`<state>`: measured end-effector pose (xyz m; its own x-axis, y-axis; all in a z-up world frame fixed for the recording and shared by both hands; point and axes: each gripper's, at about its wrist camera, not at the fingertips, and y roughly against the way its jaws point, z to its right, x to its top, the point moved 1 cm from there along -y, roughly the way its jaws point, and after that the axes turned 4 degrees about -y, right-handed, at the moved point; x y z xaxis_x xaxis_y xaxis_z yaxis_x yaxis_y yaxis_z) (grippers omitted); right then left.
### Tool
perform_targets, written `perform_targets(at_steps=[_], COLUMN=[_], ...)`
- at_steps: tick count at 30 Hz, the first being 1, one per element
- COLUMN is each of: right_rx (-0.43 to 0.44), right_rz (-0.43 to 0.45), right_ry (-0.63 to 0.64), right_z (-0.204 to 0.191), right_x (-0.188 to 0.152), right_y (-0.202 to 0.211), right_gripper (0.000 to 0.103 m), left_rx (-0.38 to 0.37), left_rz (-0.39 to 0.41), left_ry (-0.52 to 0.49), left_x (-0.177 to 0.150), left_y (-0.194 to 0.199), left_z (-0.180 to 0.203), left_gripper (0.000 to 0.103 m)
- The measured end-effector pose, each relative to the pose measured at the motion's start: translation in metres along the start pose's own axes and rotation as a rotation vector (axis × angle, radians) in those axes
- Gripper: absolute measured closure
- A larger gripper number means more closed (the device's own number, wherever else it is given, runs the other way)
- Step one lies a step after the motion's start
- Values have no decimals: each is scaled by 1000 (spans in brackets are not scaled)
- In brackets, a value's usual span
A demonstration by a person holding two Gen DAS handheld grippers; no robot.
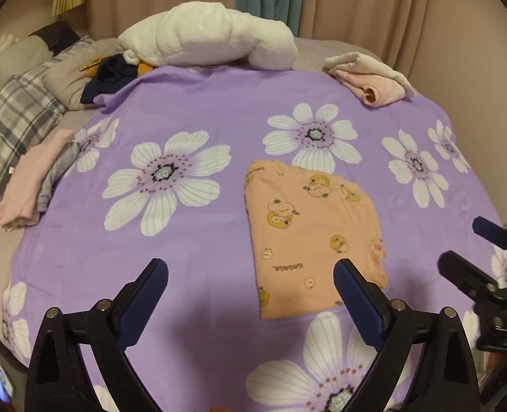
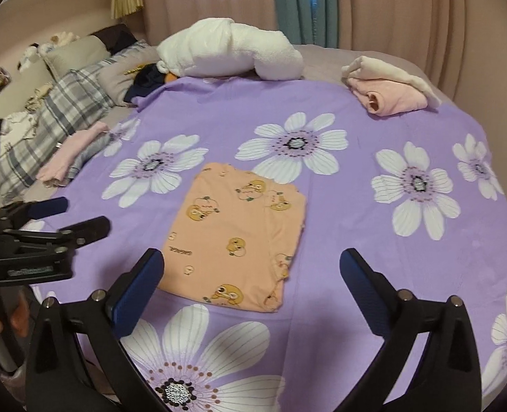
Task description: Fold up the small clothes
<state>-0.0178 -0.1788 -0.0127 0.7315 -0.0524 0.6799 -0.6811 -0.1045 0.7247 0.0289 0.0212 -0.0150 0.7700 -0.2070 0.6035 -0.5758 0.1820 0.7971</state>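
Observation:
An orange garment [image 1: 308, 233] printed with cartoon ducks lies folded flat on the purple flowered sheet [image 1: 198, 110]; it also shows in the right wrist view [image 2: 236, 240]. My left gripper [image 1: 250, 278] is open and empty, held above the sheet just in front of the garment's near left corner. My right gripper [image 2: 250, 267] is open and empty above the garment's near edge. The right gripper also shows in the left wrist view [image 1: 466, 243], and the left gripper shows in the right wrist view [image 2: 81, 214].
A folded pink and cream pile [image 1: 370, 75] sits at the far right. A folded pink and grey pile [image 1: 33, 182] sits at the left edge. A white rolled blanket [image 1: 212, 37], dark clothes [image 1: 112, 75] and plaid pillows [image 1: 16, 116] lie beyond. Curtains hang behind.

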Motion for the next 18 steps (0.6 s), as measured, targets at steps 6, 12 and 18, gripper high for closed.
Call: perform_targets(at_steps=[6, 12, 18], right_rx=[-47, -59, -52], right_rz=[-9, -44, -27], right_ry=[-27, -19, -8], right_z=[-1, -7, -14], right_x=[-2, -11, -9], right_y=[10, 4, 9], right_gripper=[0, 0, 0], left_rx=[44, 31, 65], left_rz=[-18, -70, -65], left_ry=[0, 23, 14], left_x=[-4, -11, -14], left_y=[15, 13, 21], left_z=[2, 4, 5], left_gripper=[3, 3, 3])
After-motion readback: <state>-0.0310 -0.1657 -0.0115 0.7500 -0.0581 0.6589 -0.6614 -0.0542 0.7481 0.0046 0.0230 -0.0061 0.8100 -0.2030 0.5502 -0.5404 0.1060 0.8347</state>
